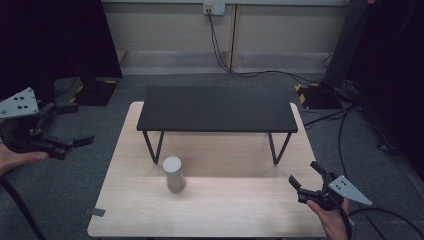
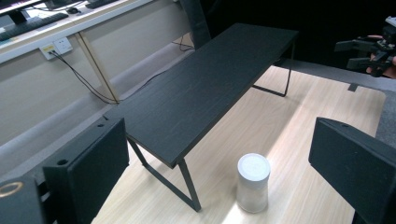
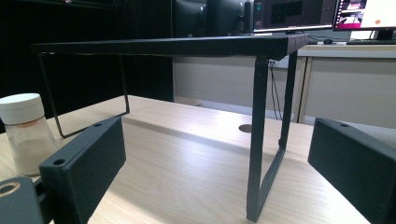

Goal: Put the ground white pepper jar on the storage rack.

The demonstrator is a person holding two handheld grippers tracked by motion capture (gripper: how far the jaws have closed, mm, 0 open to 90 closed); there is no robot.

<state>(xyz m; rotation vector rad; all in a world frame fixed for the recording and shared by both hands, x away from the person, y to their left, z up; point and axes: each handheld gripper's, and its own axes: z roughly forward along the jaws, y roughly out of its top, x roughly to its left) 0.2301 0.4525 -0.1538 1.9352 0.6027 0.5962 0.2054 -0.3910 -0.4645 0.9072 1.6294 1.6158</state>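
Wooden table [image 1: 225, 210]: unlabelled white-capped jar [image 1: 173, 173] stands between 2 spread, empty tools.

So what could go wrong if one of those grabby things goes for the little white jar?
1. The tall, narrow white-lidded jar stands alone on the light wooden table; a sideways bump from a tool could tip it over.
2. It stands near the thin leg of the black metal shelf, so the open left tool might catch that leg on its way in.
3. The open right tool is far off, so reaching from there looks harder.
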